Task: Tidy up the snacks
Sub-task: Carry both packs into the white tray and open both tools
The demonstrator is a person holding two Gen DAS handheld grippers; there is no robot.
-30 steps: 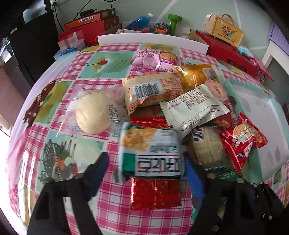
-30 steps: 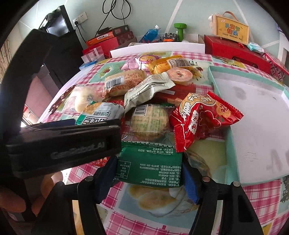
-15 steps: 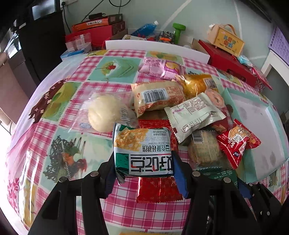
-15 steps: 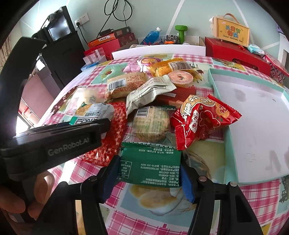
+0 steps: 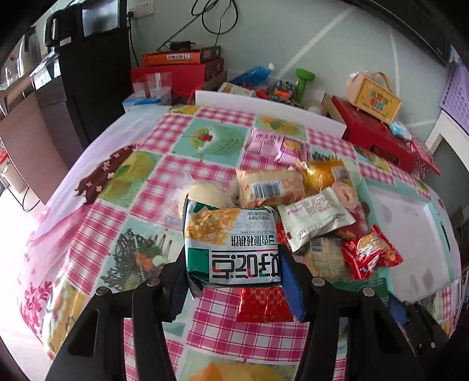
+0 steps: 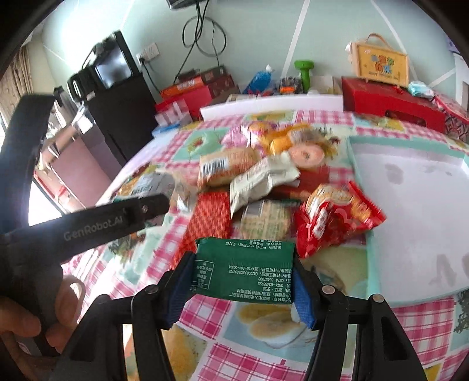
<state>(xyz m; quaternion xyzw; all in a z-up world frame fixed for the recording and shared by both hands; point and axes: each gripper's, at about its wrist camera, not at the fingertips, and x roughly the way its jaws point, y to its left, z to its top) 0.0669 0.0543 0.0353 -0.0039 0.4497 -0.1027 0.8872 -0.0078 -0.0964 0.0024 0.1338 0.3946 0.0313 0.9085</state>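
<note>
- Silver-and-green snack pack (image 5: 231, 246) sat clamped in the left claw (image 5: 233, 268), clear of the surface (image 5: 152, 140).
- Right claw (image 6: 244, 271) pinched the green packet (image 6: 244, 268), likely bound for the white tray (image 6: 410, 211).

Pale green wall (image 5: 322, 35) behind, crossed by thin white lines, with a white socket (image 6: 148, 52) and looped black cables (image 5: 214, 20) hanging from it. Dark cabinet (image 5: 96, 82) at left, carrying a black appliance (image 6: 112, 66) on top. Stacked red and orange boxes (image 5: 181, 66) against the wall, a green dumbbell (image 5: 303, 80) and a blue bottle (image 6: 261, 77) beside them. Yellow handled carton (image 5: 373, 96) set on a red box (image 5: 372, 133) at right. Lilac perforated basket (image 5: 457, 91) at far right edge. Table (image 5: 123, 175) spread with pink-checked, picture-tiled cloth. Strong daylight flooding in low at left (image 6: 44, 202).
</note>
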